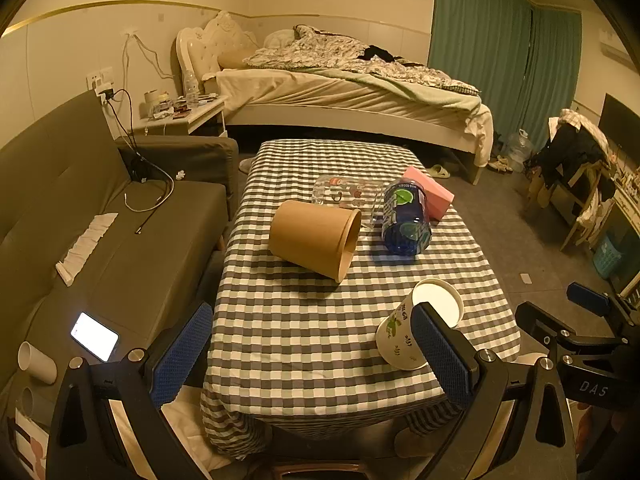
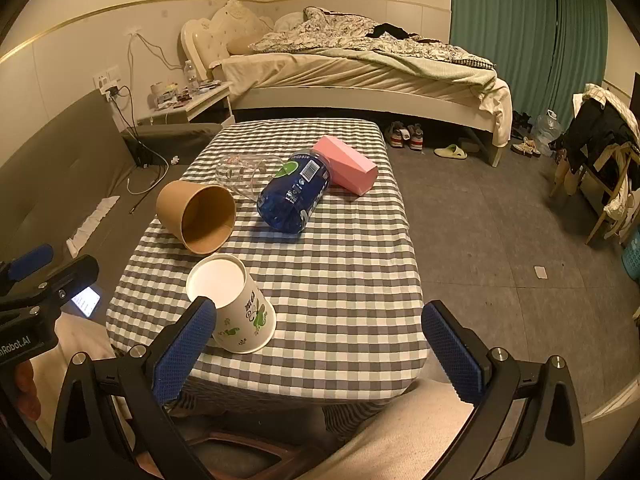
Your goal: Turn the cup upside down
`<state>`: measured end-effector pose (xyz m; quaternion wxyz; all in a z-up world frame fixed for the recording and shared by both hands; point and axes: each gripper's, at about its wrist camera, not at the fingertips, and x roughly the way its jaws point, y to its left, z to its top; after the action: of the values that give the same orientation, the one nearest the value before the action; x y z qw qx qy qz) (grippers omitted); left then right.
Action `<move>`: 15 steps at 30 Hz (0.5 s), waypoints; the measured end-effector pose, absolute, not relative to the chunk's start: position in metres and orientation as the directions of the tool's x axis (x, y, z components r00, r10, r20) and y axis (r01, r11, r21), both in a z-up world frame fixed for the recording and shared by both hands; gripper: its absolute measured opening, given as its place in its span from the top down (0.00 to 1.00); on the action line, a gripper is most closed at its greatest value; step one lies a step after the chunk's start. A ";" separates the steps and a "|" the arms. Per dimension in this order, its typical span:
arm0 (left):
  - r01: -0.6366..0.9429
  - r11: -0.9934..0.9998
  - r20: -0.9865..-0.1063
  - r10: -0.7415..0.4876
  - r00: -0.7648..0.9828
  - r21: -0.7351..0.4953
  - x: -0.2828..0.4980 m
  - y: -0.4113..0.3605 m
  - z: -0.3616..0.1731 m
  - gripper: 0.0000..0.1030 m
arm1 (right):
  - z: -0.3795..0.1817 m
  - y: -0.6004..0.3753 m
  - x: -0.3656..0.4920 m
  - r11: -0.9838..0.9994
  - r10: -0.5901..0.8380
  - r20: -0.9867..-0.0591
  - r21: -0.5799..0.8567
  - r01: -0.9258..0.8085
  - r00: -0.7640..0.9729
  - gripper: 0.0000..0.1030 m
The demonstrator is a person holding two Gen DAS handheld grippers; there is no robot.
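Note:
A white paper cup [image 1: 404,332] with green print stands upside down, base up, near the front edge of the checked table [image 1: 320,340]; it also shows in the right wrist view [image 2: 236,308]. My left gripper [image 1: 316,356] is open and empty, held back from the table's front edge, its right finger [image 1: 440,356] in front of the cup. My right gripper [image 2: 320,356] is open and empty, its left finger [image 2: 184,356] just in front of the cup. The right gripper also shows at the right in the left wrist view [image 1: 588,320].
A brown paper cup [image 1: 316,238] lies on its side mid-table. Behind it lie a clear glass [image 1: 344,194], a blue bottle [image 1: 406,218] and a pink box [image 1: 430,196]. A sofa [image 1: 100,220] with a lit phone [image 1: 95,336] stands left. A bed stands behind.

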<state>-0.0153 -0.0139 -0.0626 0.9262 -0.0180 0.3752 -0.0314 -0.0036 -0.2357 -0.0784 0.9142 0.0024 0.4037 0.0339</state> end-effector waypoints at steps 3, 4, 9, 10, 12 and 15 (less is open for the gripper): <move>0.042 0.998 -0.694 -0.069 0.717 -0.056 -0.015 -0.012 -0.062 0.01 | -0.078 -0.236 -0.004 0.998 0.064 -0.737 0.032 -0.059 0.673 0.00; 0.043 0.998 -0.694 -0.069 0.717 -0.055 -0.015 -0.012 -0.062 0.01 | -0.079 -0.236 -0.004 0.998 0.064 -0.737 0.032 -0.059 0.673 0.00; 0.044 0.997 -0.695 -0.071 0.716 -0.056 -0.015 -0.012 -0.062 0.01 | -0.079 -0.236 -0.004 0.998 0.064 -0.737 0.032 -0.060 0.673 0.00; 0.044 0.997 -0.694 -0.071 0.716 -0.056 -0.015 -0.013 -0.062 0.01 | -0.079 -0.236 -0.004 0.998 0.064 -0.737 0.032 -0.060 0.673 0.00; 0.044 0.998 -0.695 -0.070 0.716 -0.055 -0.015 -0.012 -0.062 0.01 | -0.079 -0.236 -0.004 0.998 0.064 -0.738 0.032 -0.060 0.672 0.00; 0.043 0.997 -0.694 -0.070 0.716 -0.056 -0.015 -0.012 -0.062 0.01 | -0.079 -0.236 -0.004 0.998 0.063 -0.737 0.032 -0.060 0.673 0.00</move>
<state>-0.0152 -0.0121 -0.0619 0.9262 -0.0181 0.3753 -0.0305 -0.0039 -0.2358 -0.0787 0.9146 0.0024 0.4030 0.0336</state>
